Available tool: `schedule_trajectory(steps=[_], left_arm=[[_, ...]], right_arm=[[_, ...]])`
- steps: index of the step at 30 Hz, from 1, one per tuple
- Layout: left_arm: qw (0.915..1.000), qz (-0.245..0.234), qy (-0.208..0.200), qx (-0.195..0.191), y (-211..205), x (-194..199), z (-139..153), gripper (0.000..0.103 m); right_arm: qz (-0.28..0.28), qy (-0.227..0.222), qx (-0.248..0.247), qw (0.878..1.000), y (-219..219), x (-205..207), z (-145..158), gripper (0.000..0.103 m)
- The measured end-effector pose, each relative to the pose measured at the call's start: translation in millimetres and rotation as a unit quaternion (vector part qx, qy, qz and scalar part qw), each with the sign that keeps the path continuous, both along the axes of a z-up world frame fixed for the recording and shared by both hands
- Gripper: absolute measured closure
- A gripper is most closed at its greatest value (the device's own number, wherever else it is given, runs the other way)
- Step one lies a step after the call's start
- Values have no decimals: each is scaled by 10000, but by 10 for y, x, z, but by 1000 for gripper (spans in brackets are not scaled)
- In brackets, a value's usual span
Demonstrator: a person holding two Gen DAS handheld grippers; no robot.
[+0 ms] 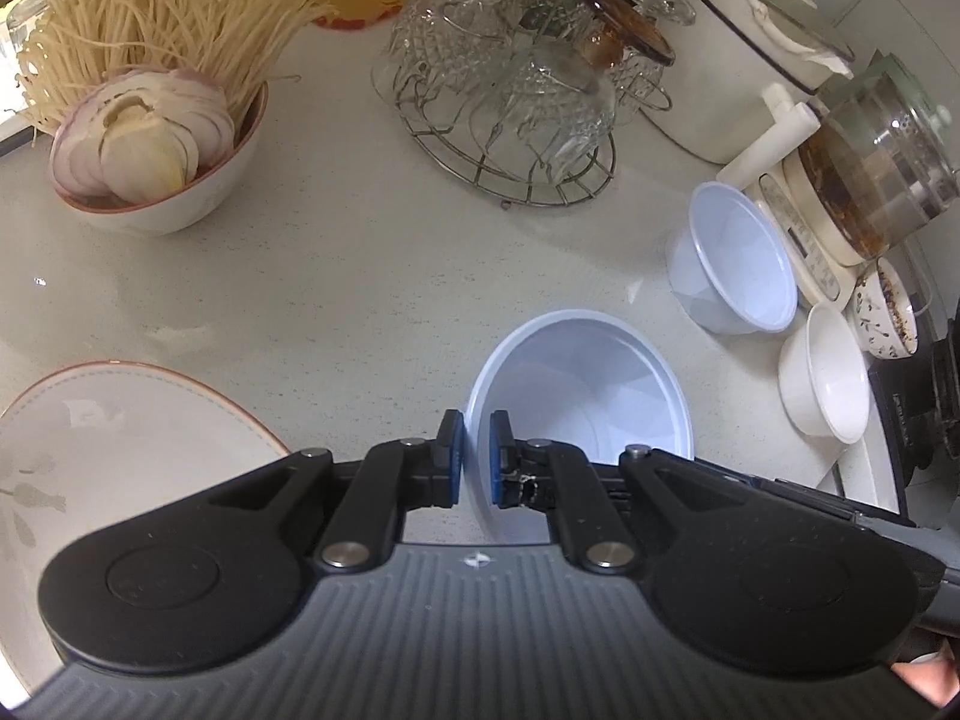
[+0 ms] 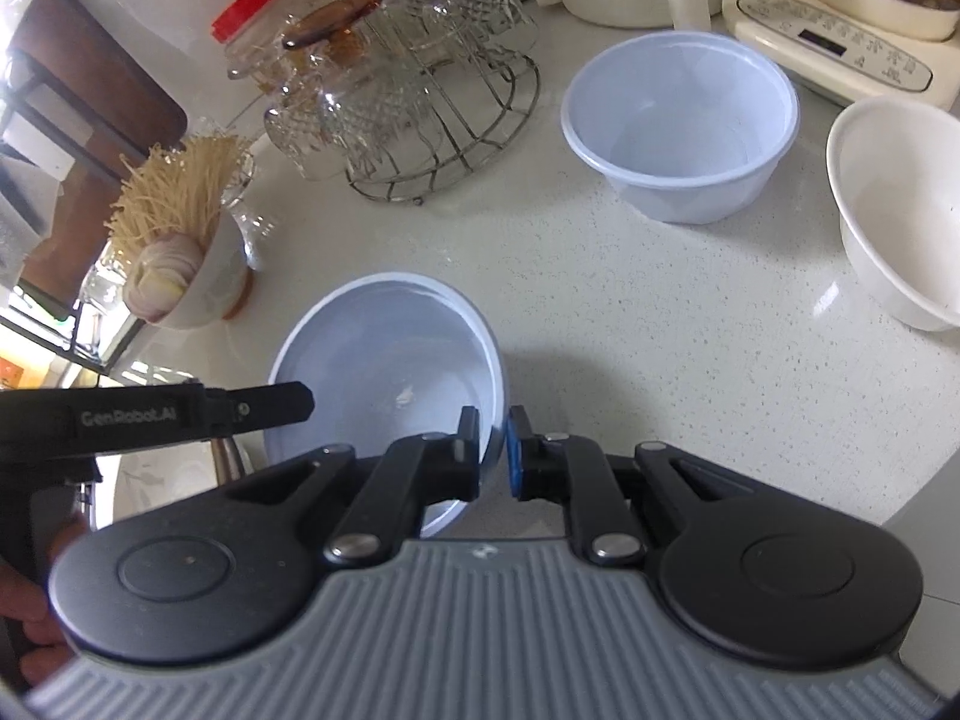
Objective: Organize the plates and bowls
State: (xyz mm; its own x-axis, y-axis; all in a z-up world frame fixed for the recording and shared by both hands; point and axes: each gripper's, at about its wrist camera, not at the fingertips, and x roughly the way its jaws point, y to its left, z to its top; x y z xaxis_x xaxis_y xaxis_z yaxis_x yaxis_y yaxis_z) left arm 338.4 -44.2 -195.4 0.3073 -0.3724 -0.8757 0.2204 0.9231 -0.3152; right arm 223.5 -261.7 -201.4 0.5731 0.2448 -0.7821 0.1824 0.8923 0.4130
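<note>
Both grippers, left gripper (image 1: 477,459) and right gripper (image 2: 493,459), clamped on opposite rim edges of one thin plastic bowl (image 2: 384,372) above the counter (image 2: 660,324); likely to buckle or slip if pulled apart.

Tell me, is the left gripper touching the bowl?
Touching. The left wrist view shows the left gripper pinching the blue bowl by its rim, a pad on each side.
</note>
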Motion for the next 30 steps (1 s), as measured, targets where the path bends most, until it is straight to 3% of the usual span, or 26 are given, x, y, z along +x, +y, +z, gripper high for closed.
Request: schedule_trajectory(steps=[3,4,6,7,15,23,26,30], left_arm=[[9999,71,7,-75,58,-2,20,84],[9999,77,-62,-65,70,-14,55,79],[9997,64,-250,-44,87,-54,142,59],[9994,65,-333,-72,101,-74,184,58],[9956,-120,-873,-313,202,-244,614,58],[9836,-287,-1725,-436,374,-528,1245,59],[9791,-433,-1919,-511,451,-641,1443,58],[9734,-630,-2139,-529,539,-792,1627,59]], right_arm=[[-43,-26,-12,10000,-7,-14,44,89],[-70,-60,-28,10000,-10,-28,71,84],[-116,-169,-47,9998,-9,-70,127,71],[-132,-223,-57,9996,-6,-93,158,65],[-366,-768,-390,9956,84,-316,542,65],[-743,-1452,-719,9840,192,-666,1151,65],[-843,-1780,-1064,9746,324,-861,1390,65],[-979,-1942,-1112,9697,460,-1059,1561,65]])
